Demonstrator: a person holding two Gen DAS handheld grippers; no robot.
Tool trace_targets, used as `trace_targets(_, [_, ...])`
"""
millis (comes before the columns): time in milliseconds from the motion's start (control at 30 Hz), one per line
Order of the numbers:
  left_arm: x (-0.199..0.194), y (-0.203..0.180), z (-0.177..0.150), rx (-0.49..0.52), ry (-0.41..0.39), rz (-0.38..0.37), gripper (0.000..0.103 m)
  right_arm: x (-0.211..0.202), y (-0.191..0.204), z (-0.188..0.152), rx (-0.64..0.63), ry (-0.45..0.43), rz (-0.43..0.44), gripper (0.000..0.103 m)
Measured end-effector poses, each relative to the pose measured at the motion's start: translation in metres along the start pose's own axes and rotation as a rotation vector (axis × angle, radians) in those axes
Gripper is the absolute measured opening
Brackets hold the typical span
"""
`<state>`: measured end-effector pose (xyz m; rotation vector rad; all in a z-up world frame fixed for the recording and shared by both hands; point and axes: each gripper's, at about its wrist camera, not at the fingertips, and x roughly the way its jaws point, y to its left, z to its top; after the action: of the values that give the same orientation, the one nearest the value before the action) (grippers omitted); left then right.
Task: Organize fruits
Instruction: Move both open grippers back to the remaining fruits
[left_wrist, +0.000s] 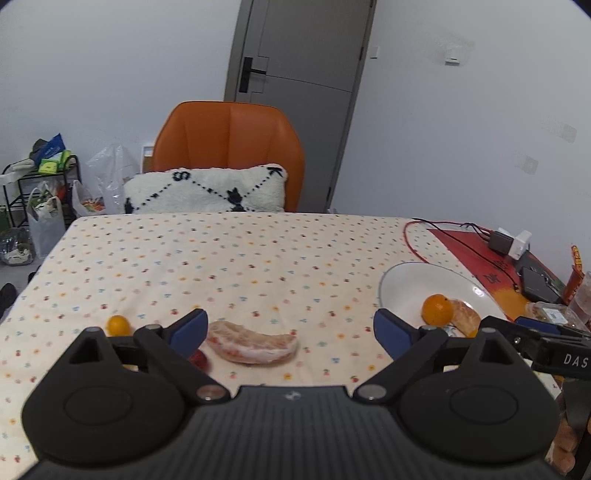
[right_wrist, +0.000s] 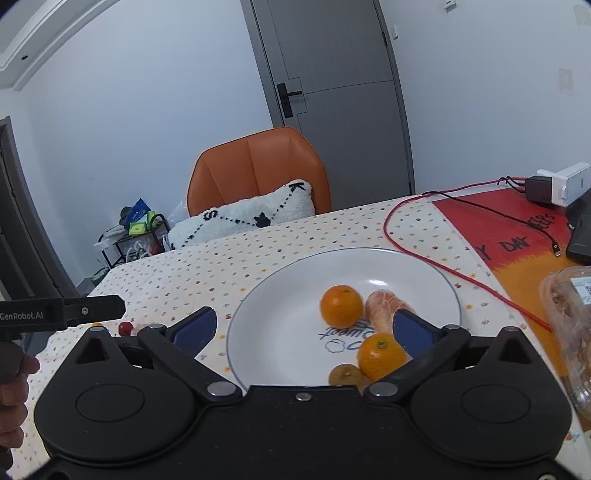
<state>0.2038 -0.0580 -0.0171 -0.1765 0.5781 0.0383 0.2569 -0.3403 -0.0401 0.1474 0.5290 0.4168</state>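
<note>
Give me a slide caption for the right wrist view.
Open right gripper over white plate holding two oranges and a peeled segment.

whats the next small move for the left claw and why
Probably ease the left claw down and close on the pomelo wedge: its jaws stand open and empty, the wedge lies on the tablecloth between them, not yet on the plate.

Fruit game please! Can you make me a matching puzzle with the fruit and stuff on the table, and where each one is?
Things:
1. peeled pomelo wedge
2. whole orange
3. red cable
4. small red fruit

Places:
A. on the white plate
B. on the cloth, partly hidden by the left gripper finger
C. looping past the plate's far rim
D. on the dotted tablecloth, between the open blue fingers

Pairs: 1-D, 2-A, 3-C, 4-B
</note>
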Motion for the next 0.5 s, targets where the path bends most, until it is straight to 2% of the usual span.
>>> trace_targets(500, [-0.026,0.06,-0.005,-0.053,-0.024,0.026,0.095,0.008,0.053,-0.006,-0.057,0.039,0.074,0.103])
